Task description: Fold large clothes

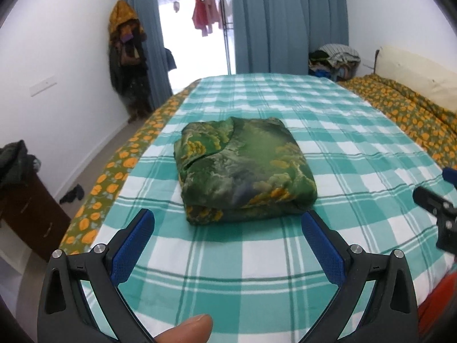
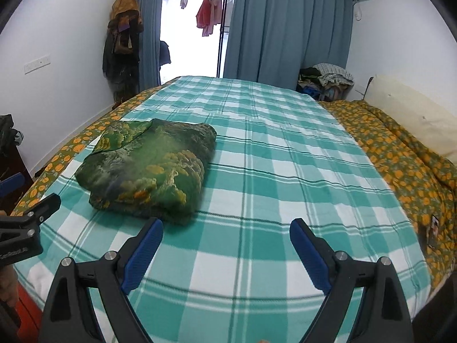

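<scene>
A green garment with yellow print (image 1: 242,168) lies folded into a thick bundle on the checked teal-and-white sheet (image 1: 328,148) of the bed. My left gripper (image 1: 228,223) hovers open just in front of the bundle, nothing between its blue pads. In the right wrist view the same garment (image 2: 151,168) sits to the left. There my right gripper (image 2: 225,228) stands open over bare sheet (image 2: 285,171), to the right of the bundle and apart from it. Each gripper shows at the edge of the other's view: the right gripper (image 1: 437,208), the left gripper (image 2: 25,223).
An orange-flowered quilt (image 2: 400,165) and a pale pillow (image 2: 408,111) lie along the bed's right side. A heap of clothes (image 2: 325,80) sits at the far right corner. Clothes hang on the left wall (image 1: 127,57). A dark cabinet (image 1: 25,208) stands at the left, blue curtains (image 2: 285,28) behind.
</scene>
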Tool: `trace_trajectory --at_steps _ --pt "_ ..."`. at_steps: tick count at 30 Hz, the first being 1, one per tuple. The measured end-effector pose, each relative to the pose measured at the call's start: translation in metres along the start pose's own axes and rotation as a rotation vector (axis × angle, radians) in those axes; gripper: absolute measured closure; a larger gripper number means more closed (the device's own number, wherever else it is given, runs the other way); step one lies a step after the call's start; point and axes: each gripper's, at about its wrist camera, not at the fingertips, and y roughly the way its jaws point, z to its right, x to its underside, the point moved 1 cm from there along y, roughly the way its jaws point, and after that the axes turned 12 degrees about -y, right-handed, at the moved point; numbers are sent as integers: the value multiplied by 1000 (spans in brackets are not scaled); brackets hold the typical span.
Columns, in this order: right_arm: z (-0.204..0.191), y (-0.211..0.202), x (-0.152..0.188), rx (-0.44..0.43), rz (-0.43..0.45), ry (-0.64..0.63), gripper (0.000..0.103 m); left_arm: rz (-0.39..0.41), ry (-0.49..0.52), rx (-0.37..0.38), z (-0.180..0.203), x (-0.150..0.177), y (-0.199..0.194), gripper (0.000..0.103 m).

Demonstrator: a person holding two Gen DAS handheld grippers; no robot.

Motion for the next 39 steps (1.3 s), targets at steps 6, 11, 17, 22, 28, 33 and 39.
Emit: trace_trajectory --at_steps 6,11,17,22,28,33,39 --pt "1 -27 34 -17 -4 24 11 -2 -22 6 5 13 -32 0" --pt "2 -43 51 -65 15 67 11 -12 -31 51 5 12 -49 0" --pt "-6 -53 47 -79 27 54 11 -4 2 9 10 12 -56 0" --pt "-12 -55 44 -91 -2 49 11 -58 8 -48 10 20 -50 0" --pt "-16 -59 43 -93 -25 48 11 -111 -33 7 5 20 -49 0" --pt "-16 -62 41 -91 -26 49 11 -117 -18 8 9 18 -52 0" --pt "-21 -63 39 -98 -25 37 11 -115 -20 26 11 16 -57 1"
